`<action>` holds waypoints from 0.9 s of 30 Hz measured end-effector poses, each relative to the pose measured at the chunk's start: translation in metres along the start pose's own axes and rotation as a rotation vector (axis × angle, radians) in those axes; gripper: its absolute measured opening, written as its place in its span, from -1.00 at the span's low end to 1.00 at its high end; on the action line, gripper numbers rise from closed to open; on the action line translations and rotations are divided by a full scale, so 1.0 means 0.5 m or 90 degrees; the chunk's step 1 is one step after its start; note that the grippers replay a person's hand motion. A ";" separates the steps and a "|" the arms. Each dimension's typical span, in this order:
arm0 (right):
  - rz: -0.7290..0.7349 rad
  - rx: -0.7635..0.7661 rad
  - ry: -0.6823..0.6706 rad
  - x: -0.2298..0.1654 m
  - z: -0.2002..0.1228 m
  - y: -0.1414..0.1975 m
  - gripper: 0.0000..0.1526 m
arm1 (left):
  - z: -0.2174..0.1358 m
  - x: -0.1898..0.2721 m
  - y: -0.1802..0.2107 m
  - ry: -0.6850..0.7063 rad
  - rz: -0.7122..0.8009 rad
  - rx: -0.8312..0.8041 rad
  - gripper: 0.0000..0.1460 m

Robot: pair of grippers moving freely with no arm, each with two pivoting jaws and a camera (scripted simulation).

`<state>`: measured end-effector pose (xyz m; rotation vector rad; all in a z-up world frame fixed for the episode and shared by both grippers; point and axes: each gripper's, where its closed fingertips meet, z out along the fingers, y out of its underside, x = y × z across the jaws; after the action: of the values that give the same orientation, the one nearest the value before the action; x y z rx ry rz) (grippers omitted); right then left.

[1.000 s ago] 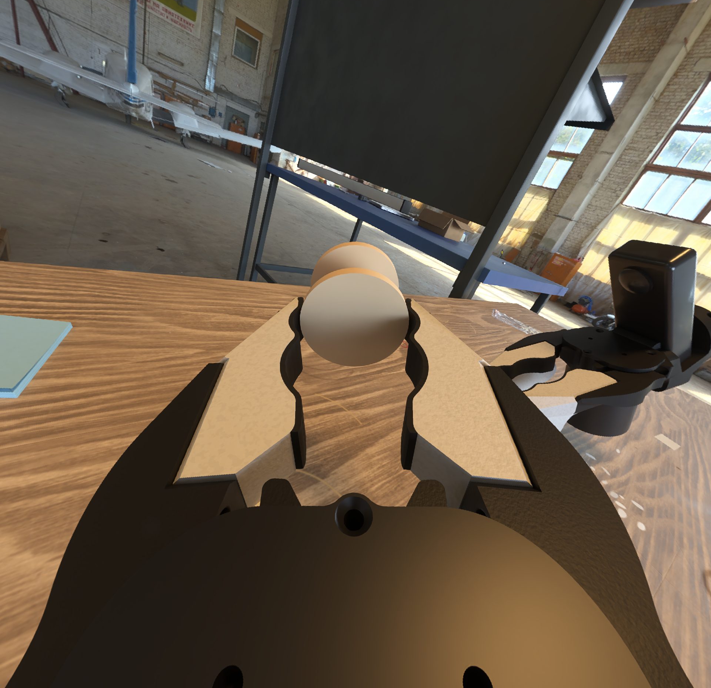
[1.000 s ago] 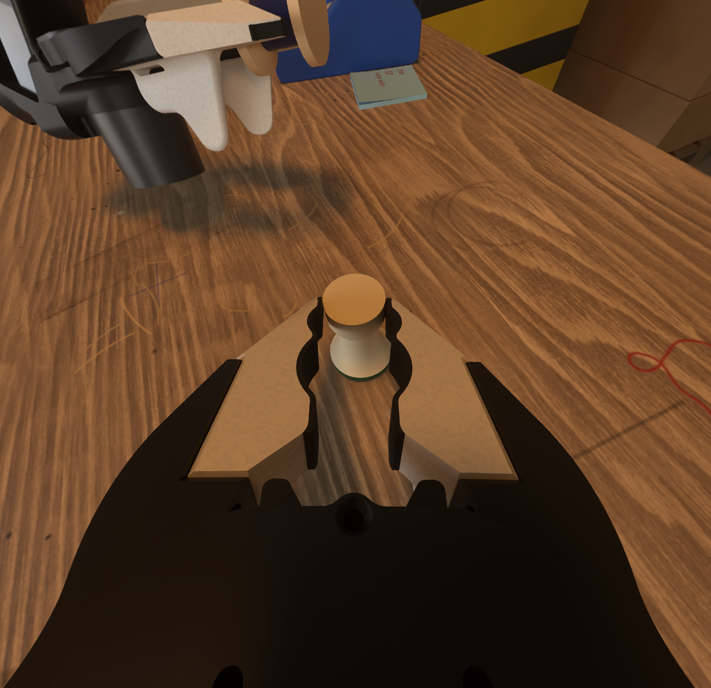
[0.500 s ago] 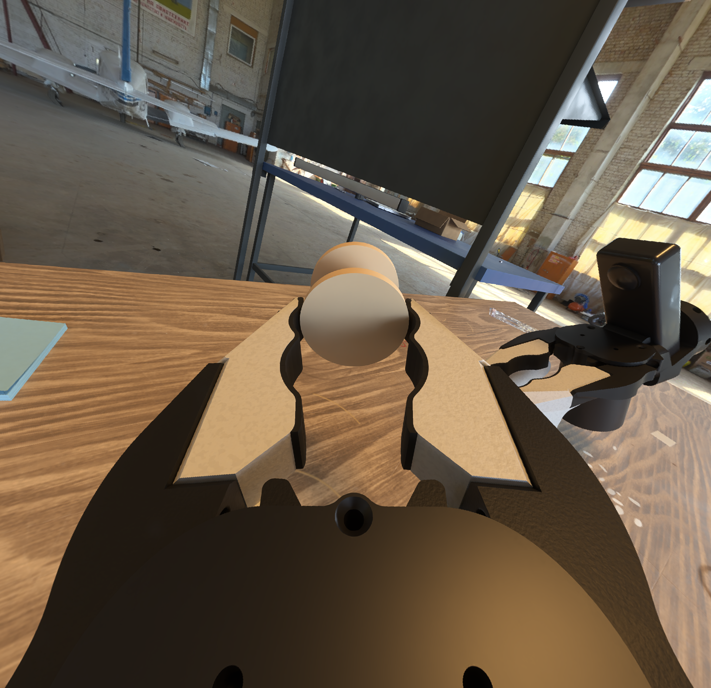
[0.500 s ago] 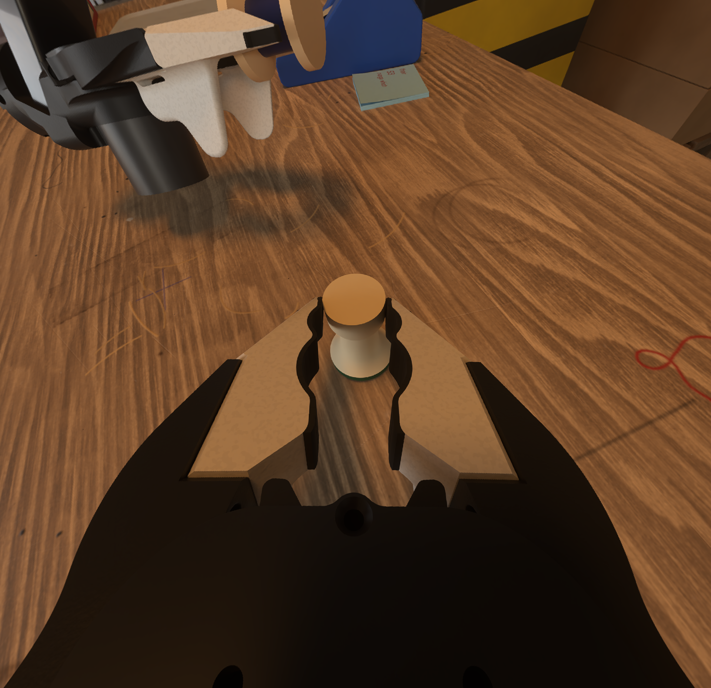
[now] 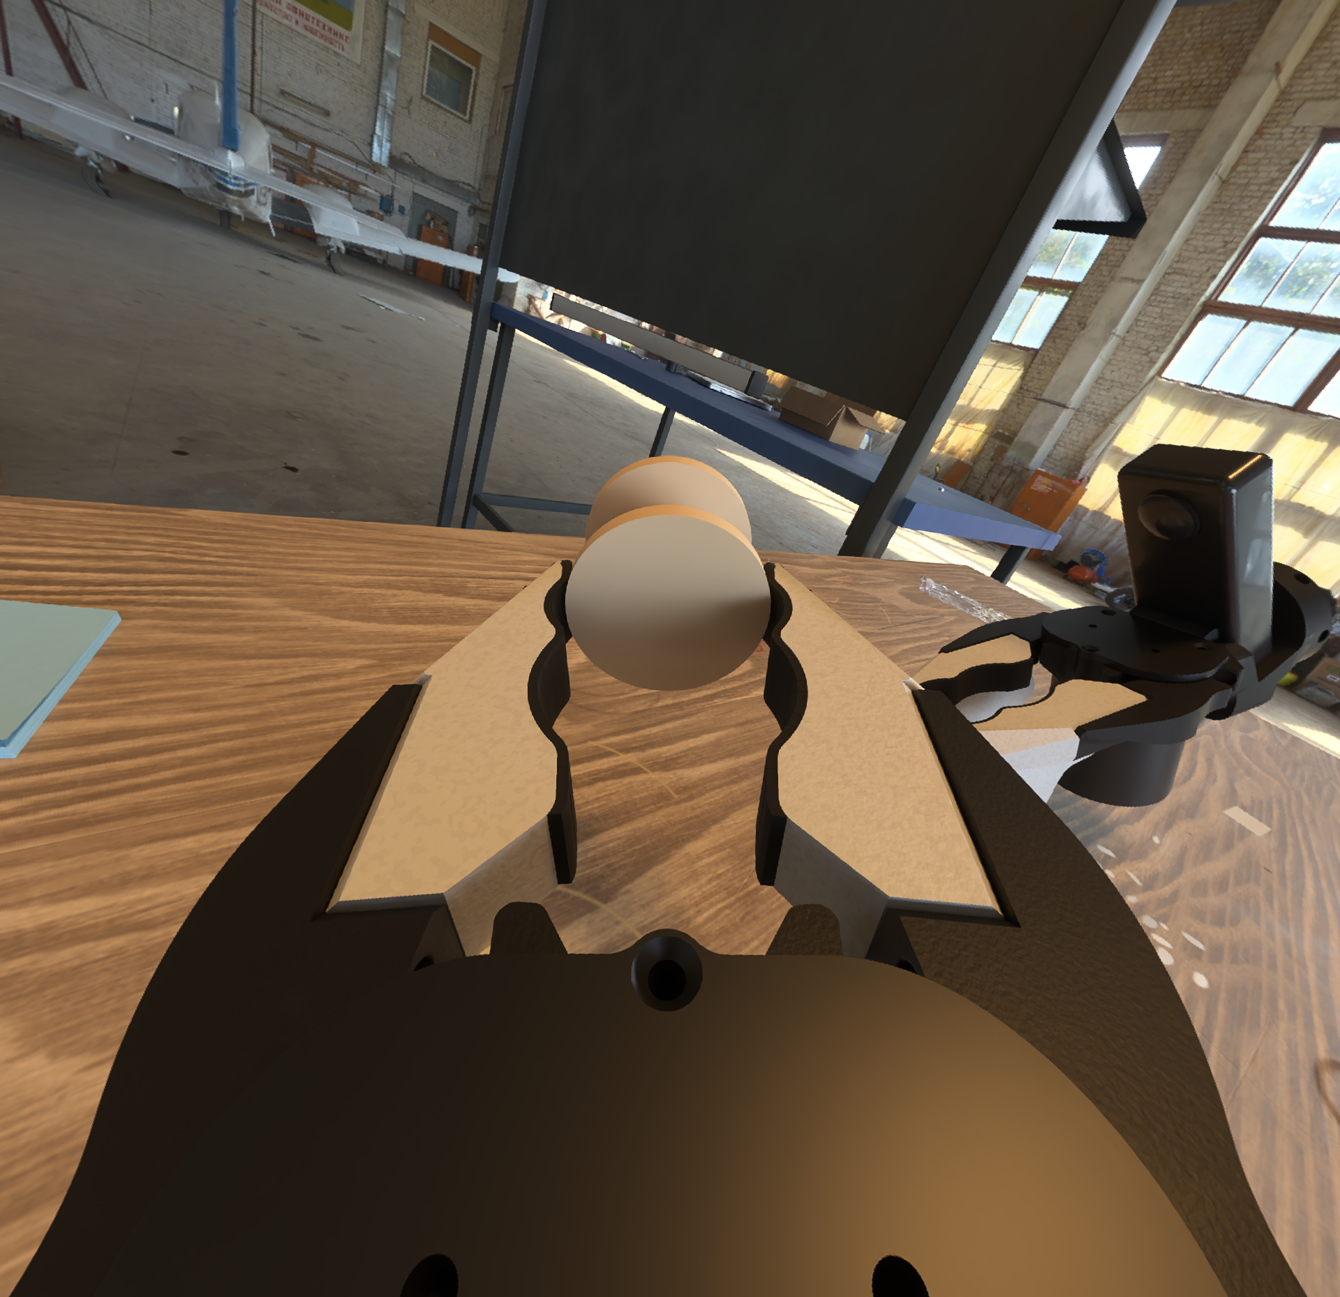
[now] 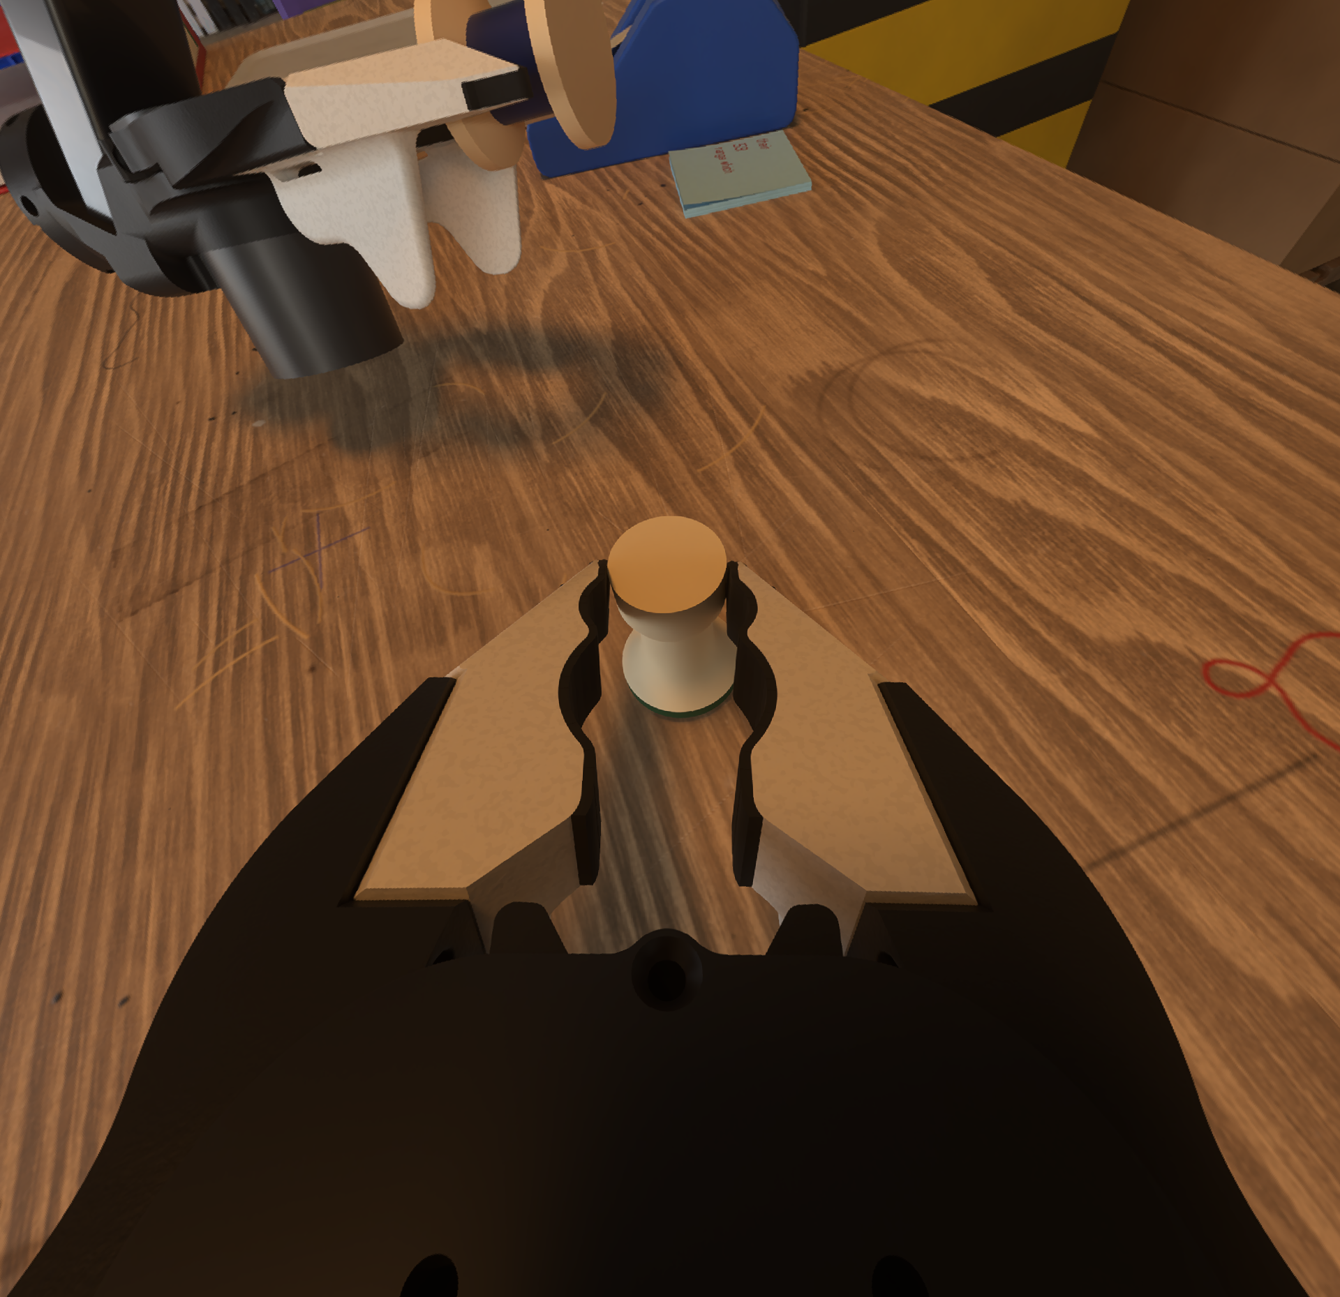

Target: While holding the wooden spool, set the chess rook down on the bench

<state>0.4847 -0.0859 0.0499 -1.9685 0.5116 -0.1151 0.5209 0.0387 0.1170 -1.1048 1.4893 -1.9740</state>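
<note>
My left gripper (image 5: 667, 573) is shut on the wooden spool (image 5: 667, 610), its fingertips on the core between the two round flanges, and holds it clear above the bench (image 5: 217, 682). In the right wrist view this gripper (image 6: 406, 139) and the spool (image 6: 565, 52) hang at the upper left. My right gripper (image 6: 667, 573) is shut on the head of the pale chess rook (image 6: 671, 653), which is upright. Its green-felted base is at or just above the bench (image 6: 943, 465); I cannot tell if it touches. The right gripper also shows in the left wrist view (image 5: 1015, 682), at the right.
A blue block-shaped object (image 6: 696, 66) and a pale green notepad (image 6: 739, 171) lie at the bench's far side. A red thread (image 6: 1269, 682) lies at the right. Cardboard boxes (image 6: 1233, 102) stand past the right edge. A dark panel on a metal frame (image 5: 797, 139) stands behind the bench.
The right gripper has shifted only slightly, with the rook still in it. The left gripper holds the spool in about the same place.
</note>
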 end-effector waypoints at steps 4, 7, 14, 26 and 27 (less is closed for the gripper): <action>0.000 -0.005 -0.001 0.000 0.001 0.002 -0.58 | 0.001 0.001 0.001 0.002 0.001 -0.002 -0.29; -0.002 -0.008 -0.001 -0.001 0.002 0.003 -0.58 | 0.001 0.001 0.001 0.002 0.001 -0.001 -0.29; 0.001 -0.004 0.002 0.001 0.001 0.001 -0.58 | 0.001 0.001 0.001 0.003 0.002 -0.002 -0.29; 0.004 -0.002 -0.005 0.000 0.000 0.001 -0.58 | 0.001 0.002 0.001 0.005 0.002 -0.003 -0.29; 0.005 -0.003 -0.005 0.000 0.001 0.001 -0.58 | 0.001 0.002 0.001 0.005 0.002 -0.003 -0.29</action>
<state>0.4848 -0.0859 0.0492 -1.9707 0.5147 -0.1004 0.5207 0.0374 0.1169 -1.0975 1.4998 -1.9749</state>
